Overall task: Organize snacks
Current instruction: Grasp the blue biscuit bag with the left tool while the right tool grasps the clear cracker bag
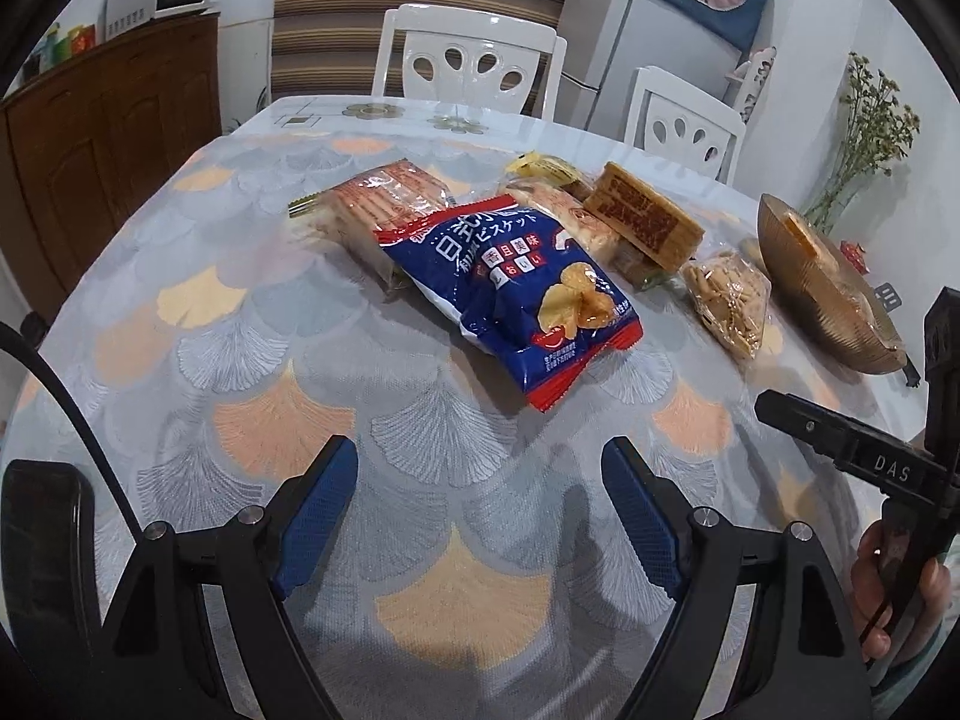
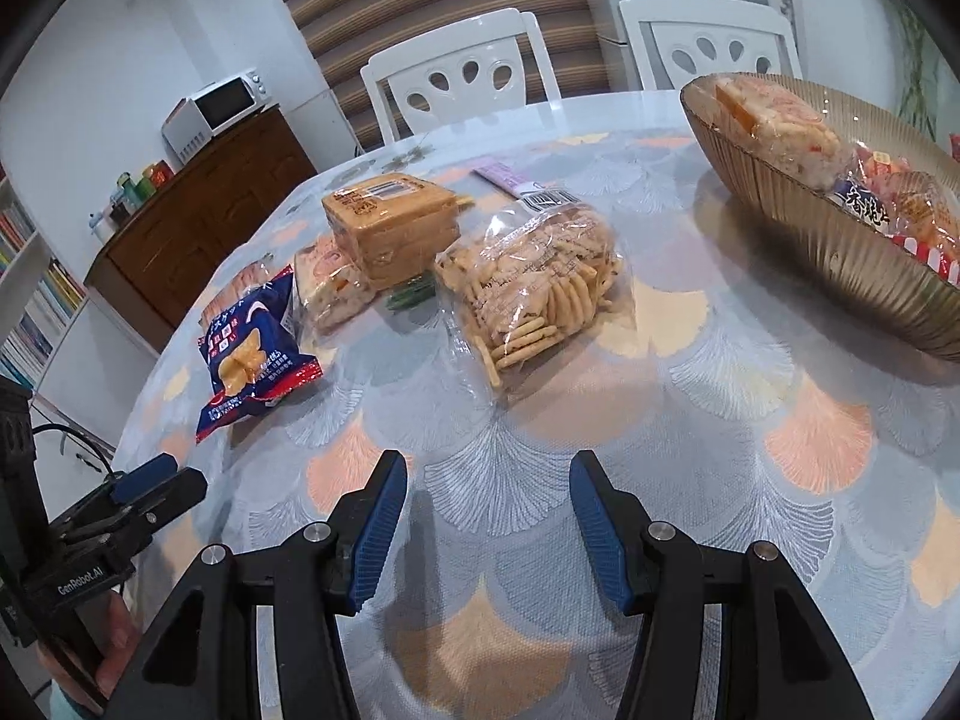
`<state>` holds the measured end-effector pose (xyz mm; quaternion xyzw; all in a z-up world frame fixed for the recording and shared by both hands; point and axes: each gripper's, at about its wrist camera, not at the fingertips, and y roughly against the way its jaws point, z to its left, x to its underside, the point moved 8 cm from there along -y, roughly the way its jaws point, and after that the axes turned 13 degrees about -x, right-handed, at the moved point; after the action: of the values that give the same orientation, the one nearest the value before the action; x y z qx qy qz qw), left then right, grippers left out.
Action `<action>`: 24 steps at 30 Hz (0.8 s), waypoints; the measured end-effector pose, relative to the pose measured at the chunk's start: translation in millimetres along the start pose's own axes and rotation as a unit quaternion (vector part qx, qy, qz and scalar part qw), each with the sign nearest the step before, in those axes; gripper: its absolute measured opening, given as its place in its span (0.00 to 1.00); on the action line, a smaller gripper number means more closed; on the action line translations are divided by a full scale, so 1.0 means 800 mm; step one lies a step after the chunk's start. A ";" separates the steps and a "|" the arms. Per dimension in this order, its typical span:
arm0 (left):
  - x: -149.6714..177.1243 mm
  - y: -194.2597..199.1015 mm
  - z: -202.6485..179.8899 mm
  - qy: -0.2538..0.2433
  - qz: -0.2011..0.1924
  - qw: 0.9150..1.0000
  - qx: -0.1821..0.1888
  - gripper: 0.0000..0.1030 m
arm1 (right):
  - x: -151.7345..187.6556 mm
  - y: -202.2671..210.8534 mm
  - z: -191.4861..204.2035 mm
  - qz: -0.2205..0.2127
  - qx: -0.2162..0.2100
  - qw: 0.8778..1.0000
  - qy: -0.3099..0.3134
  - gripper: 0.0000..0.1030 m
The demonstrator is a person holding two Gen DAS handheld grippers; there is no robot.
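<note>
Presently, in the left wrist view, the left tongs (image 1: 480,510) are found released, nothing between the blue pads, poised over bare bench (image 1: 180,360). A blue biscuit bag (image 1: 516,294) is noted at twelve o'clock from them, lying on the cloth. Behind it, at eleven o'clock, a clear pack of wafers (image 1: 384,204) is recorded; at one o'clock a tan boxed snack (image 1: 648,222) is stacked on other packs, and a clear bag of stick crackers (image 1: 729,300) lies at two o'clock. The ribbed bowl (image 1: 798,288) at the right edge is seen partly filled. The right tongs are cut off at three o'clock; only their black body is shown.

In the right wrist view, the right tongs (image 2: 489,516) are likewise found released and empty, the cracker bag at twelve o'clock, apart from the pads. Several wrapped snacks (image 2: 798,138) are already lodged in the bowl at two o'clock. At least five packs are judged still to be moved, so the task is taken as early to midway.

The bowl's far side is cropped. A green item (image 2: 411,295) under the stack cannot be identified. A purple-labelled pack (image 2: 510,177) behind the crackers is largely hidden.
</note>
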<state>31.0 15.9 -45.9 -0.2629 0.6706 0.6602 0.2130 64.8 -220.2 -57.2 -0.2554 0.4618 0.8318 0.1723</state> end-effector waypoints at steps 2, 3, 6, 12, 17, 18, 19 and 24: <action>0.000 0.000 0.001 0.003 0.002 1.000 0.005 0.80 | 0.001 -0.002 0.004 0.005 0.002 1.000 0.007 0.55; 0.000 -0.001 0.001 0.004 0.003 1.000 0.007 0.80 | 0.002 -0.001 0.006 0.006 0.003 1.000 0.010 0.58; 0.001 -0.002 0.001 0.007 0.007 1.000 0.009 0.80 | 0.003 -0.002 0.009 0.008 0.003 1.000 0.015 0.63; 0.002 -0.004 -0.003 -0.001 0.013 1.000 0.004 0.80 | 0.002 0.000 0.006 0.003 -0.008 1.000 -0.002 0.64; -0.015 0.007 -0.006 0.014 0.027 1.000 0.006 0.80 | -0.006 0.005 -0.011 0.009 -0.035 0.996 -0.081 0.65; -0.027 0.014 -0.009 0.027 0.026 0.999 0.021 0.80 | -0.010 0.004 -0.013 0.016 -0.039 0.994 -0.098 0.69; -0.037 0.019 -0.011 0.038 0.024 0.998 0.037 0.80 | -0.015 0.002 -0.014 0.025 -0.045 0.992 -0.117 0.72; -0.074 0.008 -0.028 0.041 0.017 0.998 0.044 0.80 | -0.046 -0.016 -0.027 0.027 -0.056 0.978 -0.201 0.76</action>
<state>74.1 -2.5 -2.9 -0.2687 0.7118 0.6219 0.1855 107.1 -234.4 -53.9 -0.0792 0.3772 0.8950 0.2245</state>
